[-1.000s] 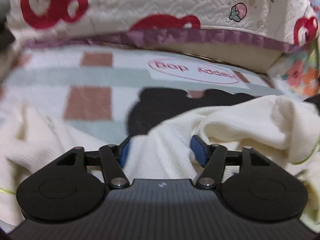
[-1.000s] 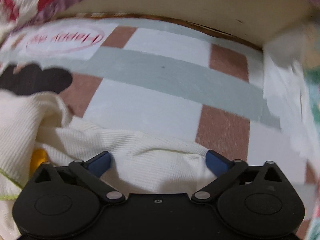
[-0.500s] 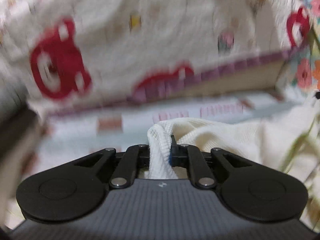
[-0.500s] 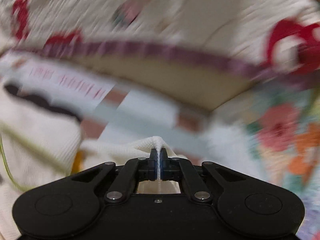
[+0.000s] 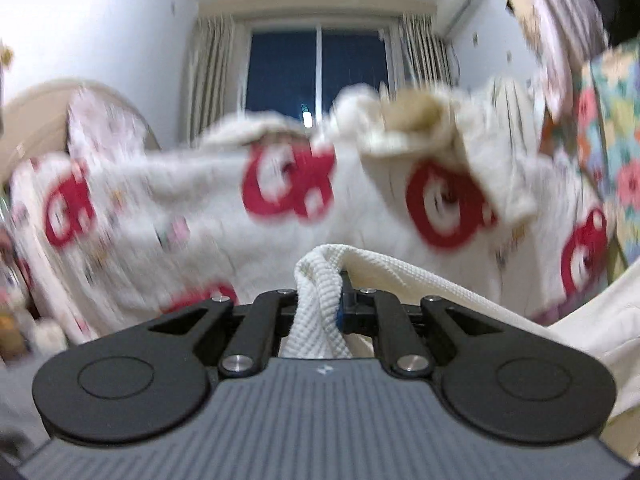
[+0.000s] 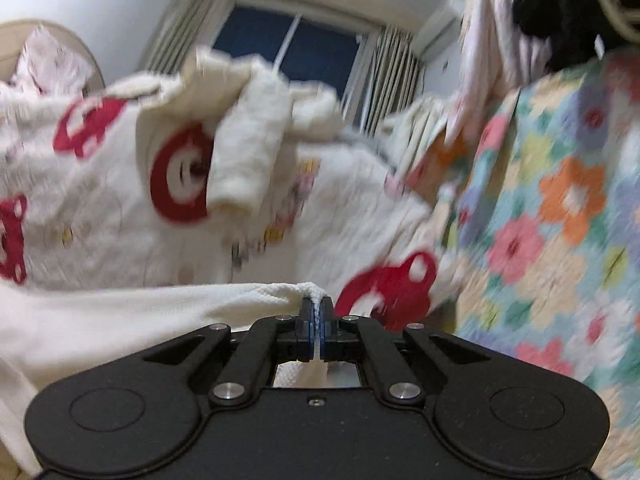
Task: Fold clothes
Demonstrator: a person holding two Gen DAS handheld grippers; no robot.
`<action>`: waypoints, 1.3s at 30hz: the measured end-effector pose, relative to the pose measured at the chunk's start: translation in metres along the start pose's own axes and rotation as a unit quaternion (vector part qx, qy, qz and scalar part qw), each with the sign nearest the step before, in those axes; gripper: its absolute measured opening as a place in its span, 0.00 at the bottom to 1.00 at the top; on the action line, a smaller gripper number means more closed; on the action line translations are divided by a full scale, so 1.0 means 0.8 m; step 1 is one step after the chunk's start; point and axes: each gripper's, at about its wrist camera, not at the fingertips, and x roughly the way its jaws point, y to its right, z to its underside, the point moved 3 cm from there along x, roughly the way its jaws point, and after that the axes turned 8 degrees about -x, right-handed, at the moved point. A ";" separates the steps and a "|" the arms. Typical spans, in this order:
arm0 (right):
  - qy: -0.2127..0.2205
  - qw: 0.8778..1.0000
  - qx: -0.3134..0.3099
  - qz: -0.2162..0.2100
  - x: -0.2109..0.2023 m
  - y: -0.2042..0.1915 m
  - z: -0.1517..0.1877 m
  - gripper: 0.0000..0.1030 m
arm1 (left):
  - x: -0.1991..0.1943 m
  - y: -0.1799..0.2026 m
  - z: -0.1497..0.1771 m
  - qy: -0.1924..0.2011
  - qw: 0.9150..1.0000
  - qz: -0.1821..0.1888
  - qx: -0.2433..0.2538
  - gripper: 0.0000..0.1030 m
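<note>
A cream waffle-knit garment is pinched in both grippers and held up in the air. My left gripper is shut on a bunched edge of it; the cloth runs off to the right. My right gripper is shut on a thin edge of the same garment, which stretches off to the left. Both cameras point up toward the room, so the lower part of the garment is hidden.
A white quilt with red bear prints is heaped ahead, also in the right wrist view. A floral quilt hangs at the right. A dark window with striped curtains is behind.
Both grippers, open over the garment on the checked bed sheet a second ago, have shut on the cloth and lifted it. The views have tilted up from the bed to the quilt and window.
</note>
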 end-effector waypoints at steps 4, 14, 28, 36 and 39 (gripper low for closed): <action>0.054 0.998 0.003 0.011 -0.055 0.033 -0.043 0.02 | -0.053 0.004 -0.073 0.046 0.999 -0.003 0.013 0.07; 0.158 0.987 0.003 -0.002 -0.168 0.094 -0.120 0.02 | -0.175 0.018 -0.203 0.112 0.993 -0.006 0.036 0.07; -0.050 0.994 -0.015 -0.092 0.118 0.000 0.030 0.01 | 0.123 0.002 0.034 -0.143 0.983 -0.079 0.084 0.08; -0.182 0.980 0.066 -0.056 0.266 -0.074 0.115 0.56 | 0.246 0.010 0.206 -0.304 0.945 -0.108 0.061 0.63; -0.212 0.963 0.112 -0.119 0.216 -0.100 0.185 0.56 | 0.190 -0.007 0.248 -0.352 0.929 -0.112 0.015 0.63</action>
